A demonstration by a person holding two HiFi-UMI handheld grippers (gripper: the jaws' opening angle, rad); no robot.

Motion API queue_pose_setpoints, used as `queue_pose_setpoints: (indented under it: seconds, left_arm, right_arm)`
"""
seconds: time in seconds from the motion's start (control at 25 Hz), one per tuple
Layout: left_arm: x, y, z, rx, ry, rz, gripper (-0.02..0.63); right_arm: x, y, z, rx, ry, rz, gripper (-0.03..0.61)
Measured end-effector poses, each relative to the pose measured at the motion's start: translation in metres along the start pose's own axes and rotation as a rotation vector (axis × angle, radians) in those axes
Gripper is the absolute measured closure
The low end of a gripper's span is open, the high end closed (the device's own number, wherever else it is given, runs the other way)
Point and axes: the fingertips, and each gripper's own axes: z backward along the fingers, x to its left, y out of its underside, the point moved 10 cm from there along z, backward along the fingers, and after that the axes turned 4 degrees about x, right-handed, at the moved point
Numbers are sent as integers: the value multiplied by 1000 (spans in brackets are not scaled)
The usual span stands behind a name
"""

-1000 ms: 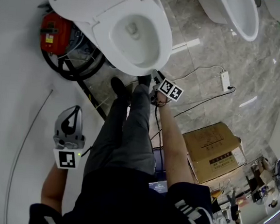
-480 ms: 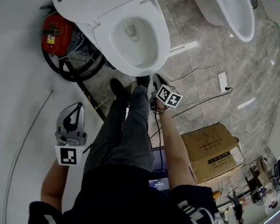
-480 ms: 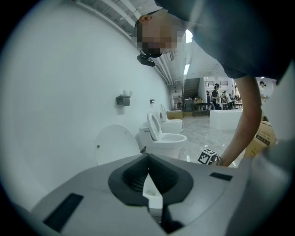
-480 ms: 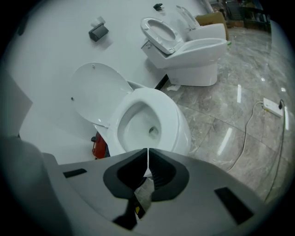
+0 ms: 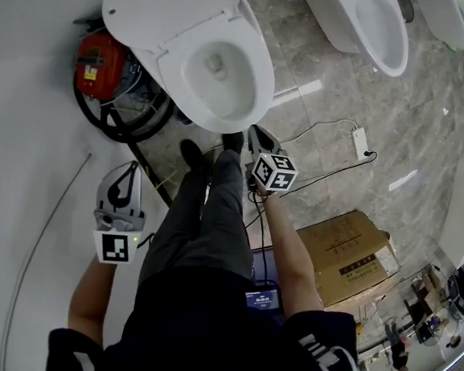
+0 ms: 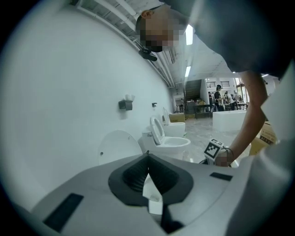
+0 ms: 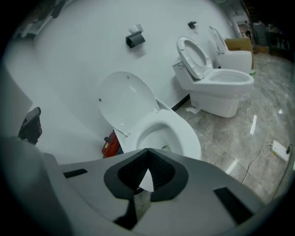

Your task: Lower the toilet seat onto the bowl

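Observation:
The white toilet stands against the wall. Its lid (image 5: 166, 13) (image 7: 124, 101) is upright and the seat ring (image 5: 256, 70) (image 7: 184, 133) lies flat on the bowl. My right gripper (image 5: 255, 136) (image 7: 148, 150) hovers just in front of the bowl's front rim and touches nothing. Its jaws have just been closing; the tips now meet, shut, with nothing between them. My left gripper (image 5: 127, 170) (image 6: 148, 155) is held off to the left by the wall, also shut and empty, well apart from the toilet.
A red machine (image 5: 102, 60) with black hose coils sits left of the bowl. The person's legs and shoes (image 5: 218, 159) stand before it. A cable with a power strip (image 5: 357, 139) crosses the marble floor. A cardboard box (image 5: 347, 255) lies right. Further toilets (image 5: 367, 23) (image 7: 216, 80) line the wall.
My right gripper has lifted away from the bowl's front rim and rolled, so its marker cube shows other faces. My left gripper has barely shifted.

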Motion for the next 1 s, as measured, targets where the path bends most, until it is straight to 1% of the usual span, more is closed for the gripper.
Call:
queue_pose_setpoints:
  seconds: [0.12,0.36,0.52,0.72,0.88,1.0]
  left_arm:
    - [2,-9,2,-17,-13,2,589]
    - [3,-26,10,-40,-42,12,589]
    - [5,-42,18,-86,-69,27,589]
    - [6,-68,29,-123,-98,24,589]
    - [10,-86,39,-175,-125,13,589]
    - [12,-99,45,-197,-149,10,589]
  right_arm:
    - [18,-18,17,-35,3,86,558]
    - [56,-52,55,-94,-8,226,558]
    - [91,-82,86,-155,-26,343,558]
    - [128,-122,126,-246,-48,422,558]
    - [157,-147,154,-317,-64,490,558]
    - [175,-164,172,-351,-80,530,558]
